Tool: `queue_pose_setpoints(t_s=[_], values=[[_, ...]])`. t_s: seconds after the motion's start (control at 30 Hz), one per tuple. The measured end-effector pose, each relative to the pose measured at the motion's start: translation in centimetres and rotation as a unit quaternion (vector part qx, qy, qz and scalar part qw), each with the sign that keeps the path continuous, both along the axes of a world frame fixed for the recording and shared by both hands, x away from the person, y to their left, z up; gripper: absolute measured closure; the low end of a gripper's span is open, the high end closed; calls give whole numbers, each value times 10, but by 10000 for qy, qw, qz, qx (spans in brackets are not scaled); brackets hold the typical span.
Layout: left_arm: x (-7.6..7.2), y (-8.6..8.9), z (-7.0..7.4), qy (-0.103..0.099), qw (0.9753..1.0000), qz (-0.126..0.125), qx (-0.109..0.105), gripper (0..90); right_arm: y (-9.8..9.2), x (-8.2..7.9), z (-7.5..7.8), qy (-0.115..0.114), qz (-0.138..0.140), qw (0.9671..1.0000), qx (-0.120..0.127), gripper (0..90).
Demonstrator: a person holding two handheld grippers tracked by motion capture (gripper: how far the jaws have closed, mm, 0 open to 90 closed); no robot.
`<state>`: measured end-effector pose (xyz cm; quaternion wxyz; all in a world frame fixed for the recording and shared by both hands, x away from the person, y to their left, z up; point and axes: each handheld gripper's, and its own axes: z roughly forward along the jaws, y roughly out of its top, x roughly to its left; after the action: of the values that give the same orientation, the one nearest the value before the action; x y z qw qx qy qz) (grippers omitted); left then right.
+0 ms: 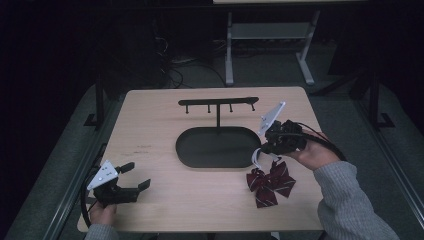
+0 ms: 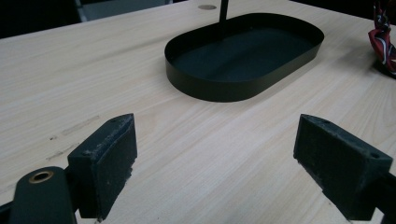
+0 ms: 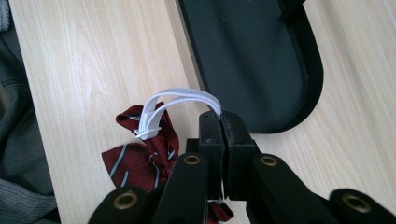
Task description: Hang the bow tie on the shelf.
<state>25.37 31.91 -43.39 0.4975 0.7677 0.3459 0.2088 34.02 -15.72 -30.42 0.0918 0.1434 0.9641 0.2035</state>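
The right gripper (image 1: 263, 146) is near the right edge of the table (image 1: 150, 115), just beside the right end of the black oval tray (image 1: 187, 147). Its two jaws are pressed together on the white elastic strap (image 3: 180, 97) of a dark red bow tie with thin stripes (image 1: 270, 182). In the right gripper view the strap makes a small arch from the jaws down to the bow tie, and it passes through a small white clip (image 3: 148, 133) at the bow tie's side. The bow tie lies flat on the wood, close to the front edge of the table and toward its right corner, just beside the tray but not touching it. The person's right hand (image 1: 315, 152) holds this gripper, and a grey sleeve (image 1: 350, 200) covers the arm.

The left gripper (image 1: 135, 176) is near the front left corner of the table, well apart from the bow tie. Its jaws stand wide apart and hold nothing; in the left gripper view only bare wood is between them, and the tray is farther away in front.

The tray sits in the middle of the table. A thin post rises from its back side and carries a black horizontal bar with small hooks (image 1: 218, 102), toward the far edge of the table.
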Motion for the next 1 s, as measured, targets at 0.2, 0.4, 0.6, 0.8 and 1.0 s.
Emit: queue_pose_setpoints(t_s=[0.2,0.4,0.6,0.8,1.0], values=[[0,0,0,18,10000,-2,-27,131,4,1,5,-47,48,10000,50,874],[0,0,1,0,10000,-17,6,131,7,2,8,-64,78,9999,41,875],[0,0,0,10,10000,25,-63,131,13,5,15,-95,150,9998,50,876],[0,1,1,2,10000,23,-60,131,19,9,22,-113,208,9997,55,876],[0,2,1,6,10000,28,-64,131,24,13,30,-116,249,9996,93,876]])
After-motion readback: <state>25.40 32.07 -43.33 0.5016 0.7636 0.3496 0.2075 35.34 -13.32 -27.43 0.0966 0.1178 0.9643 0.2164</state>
